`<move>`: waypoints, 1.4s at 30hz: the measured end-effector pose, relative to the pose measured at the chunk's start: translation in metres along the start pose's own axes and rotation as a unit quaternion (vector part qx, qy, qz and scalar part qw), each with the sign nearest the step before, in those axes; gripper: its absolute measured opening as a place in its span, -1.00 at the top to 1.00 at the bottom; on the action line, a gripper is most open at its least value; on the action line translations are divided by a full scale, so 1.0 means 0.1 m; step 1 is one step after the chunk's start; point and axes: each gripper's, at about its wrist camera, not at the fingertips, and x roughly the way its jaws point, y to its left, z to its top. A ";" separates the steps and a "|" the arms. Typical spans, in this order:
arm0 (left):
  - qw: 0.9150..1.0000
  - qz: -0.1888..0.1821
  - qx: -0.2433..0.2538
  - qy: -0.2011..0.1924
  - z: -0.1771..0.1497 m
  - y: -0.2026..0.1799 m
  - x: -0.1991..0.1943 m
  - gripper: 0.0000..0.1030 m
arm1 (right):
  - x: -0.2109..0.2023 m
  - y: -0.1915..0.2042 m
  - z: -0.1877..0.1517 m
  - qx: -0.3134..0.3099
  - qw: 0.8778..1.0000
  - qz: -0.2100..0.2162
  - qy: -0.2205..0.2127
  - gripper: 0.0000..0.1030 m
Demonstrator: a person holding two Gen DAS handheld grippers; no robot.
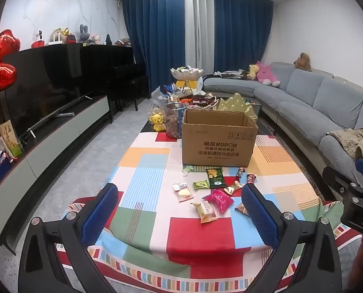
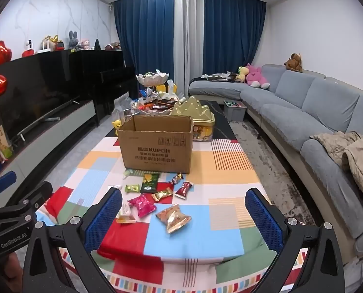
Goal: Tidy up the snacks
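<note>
An open cardboard box (image 1: 219, 141) (image 2: 157, 149) stands on the patchwork tablecloth (image 1: 201, 229) (image 2: 193, 234). Several wrapped snacks lie in front of it: a dark green packet (image 1: 215, 177) (image 2: 150, 182), a pink packet (image 1: 219, 199) (image 2: 142, 204), a beige bar (image 1: 207, 212), a gold-orange packet (image 2: 173, 217) and a red candy (image 2: 184, 189). My left gripper (image 1: 179, 210) is open and empty, above the near table edge, short of the snacks. My right gripper (image 2: 184, 214) is open and empty, its fingers either side of the gold-orange packet in view.
Behind the box are a jar of nuts (image 1: 173, 122), a yellow bear figure (image 1: 157, 122), a tiered snack bowl (image 1: 186, 73) and a gold tin (image 2: 201, 119). A TV cabinet (image 1: 59, 134) runs along the left, a grey sofa (image 2: 303, 112) along the right.
</note>
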 end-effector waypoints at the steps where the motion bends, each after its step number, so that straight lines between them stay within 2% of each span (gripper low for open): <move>1: 1.000 -0.001 -0.002 -0.001 0.00 0.00 0.00 -0.99 | -0.01 0.00 0.00 0.001 1.000 0.000 0.000 -0.99; 13: 1.000 -0.004 0.000 -0.007 0.02 0.00 -0.04 -0.99 | 0.00 -0.12 0.13 0.003 1.000 -0.001 0.001 -0.99; 42: 1.000 -0.004 -0.005 -0.010 0.03 0.02 -0.05 -0.99 | -0.09 -0.07 0.07 0.004 1.000 -0.011 -0.012 -0.99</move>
